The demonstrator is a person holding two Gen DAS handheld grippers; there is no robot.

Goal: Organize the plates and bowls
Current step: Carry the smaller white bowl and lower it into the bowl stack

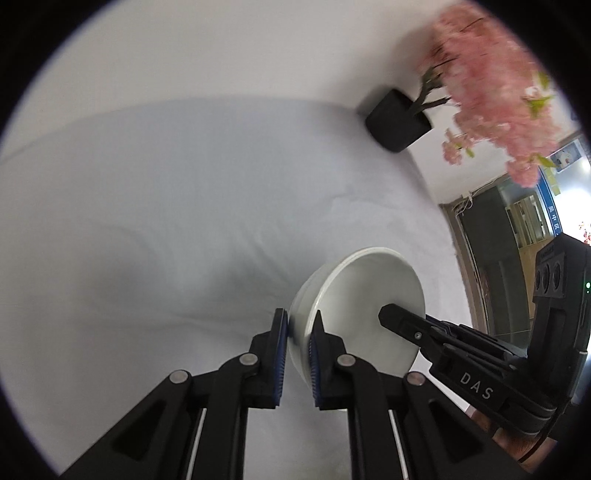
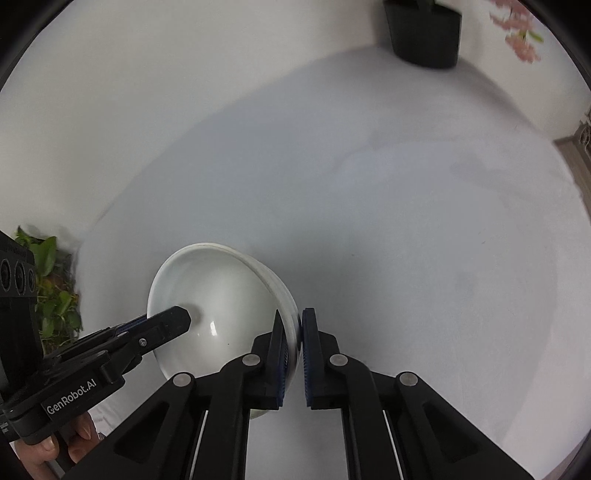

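Observation:
A stack of white bowls point(image 1: 369, 291) point(image 2: 214, 291), nested in each other, is tilted over the white tablecloth point(image 1: 166, 221). My left gripper point(image 1: 299, 325) is shut on the stack's rim, one pad inside and one outside. On the opposite rim my right gripper point(image 2: 293, 325) is shut the same way. In the left wrist view the right gripper point(image 1: 391, 315) reaches into the top bowl from the right. In the right wrist view the left gripper point(image 2: 177, 317) comes in from the left, with a hand point(image 2: 74, 439) under it.
A black pot point(image 1: 397, 122) point(image 2: 424, 33) with pink blossoms point(image 1: 491, 85) stands at the far corner by the white wall. A green leafy plant point(image 2: 55, 291) sits at the table's left side. The table edge and a doorway point(image 1: 517, 240) lie to the right.

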